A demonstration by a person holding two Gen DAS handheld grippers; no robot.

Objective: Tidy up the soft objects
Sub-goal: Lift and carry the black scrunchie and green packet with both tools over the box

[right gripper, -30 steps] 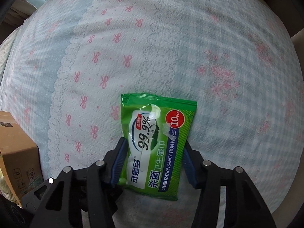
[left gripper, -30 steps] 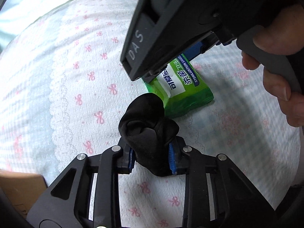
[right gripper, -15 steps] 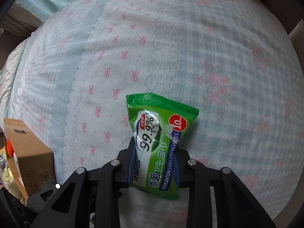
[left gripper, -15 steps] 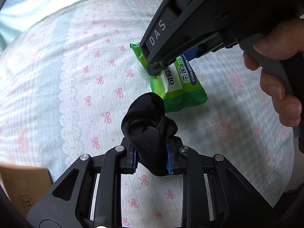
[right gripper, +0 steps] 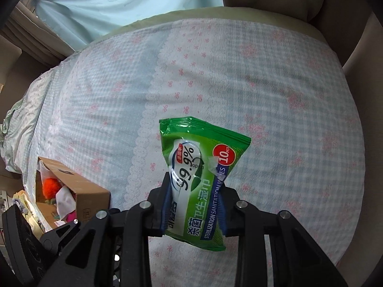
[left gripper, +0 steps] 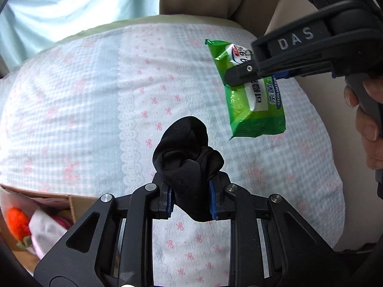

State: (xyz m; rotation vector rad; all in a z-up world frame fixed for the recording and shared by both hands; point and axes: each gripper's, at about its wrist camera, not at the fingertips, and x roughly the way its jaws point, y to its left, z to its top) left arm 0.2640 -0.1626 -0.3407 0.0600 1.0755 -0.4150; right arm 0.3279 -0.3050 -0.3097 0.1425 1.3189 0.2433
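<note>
1. Left wrist view: left gripper (left gripper: 191,197) clenched on a bundled black sock (left gripper: 189,165), blue pads pressing both sides of the bundle, most of the fabric bulging out ahead of the fingertips.
2. Sock held clear above the bed (left gripper: 83,119), over the white lace-edged strip of the checked cover with pink bows.
3. Same view, upper right: right gripper (left gripper: 241,75) seen from the side, lettered "DAS", carried by a hand (left gripper: 368,119) wrapped round its grey handle.
4. Green wipes pack (left gripper: 253,100) hanging from that gripper, tilted, well apart from the sock and off the cover.
5. Right wrist view: right gripper (right gripper: 194,205) grasping the green wipes pack (right gripper: 198,184) across its middle, the wrapper pinched inward between the blue pads, its printed face toward the camera.
6. Pack's sealed top end pointing away toward the far edge of the bed (right gripper: 287,83); pack lifted off the cover.
7. Open cardboard box (right gripper: 79,189) standing at the left edge of the bed, holding an orange plush item (right gripper: 50,186) and pale cloth, possibly more soft things, blurred.
8. Same box (left gripper: 71,198) at the lower left of the left wrist view, its contents smeared.
9. Pale blue curtain (right gripper: 124,0) hanging beyond the far-left corner of the bed.
</note>
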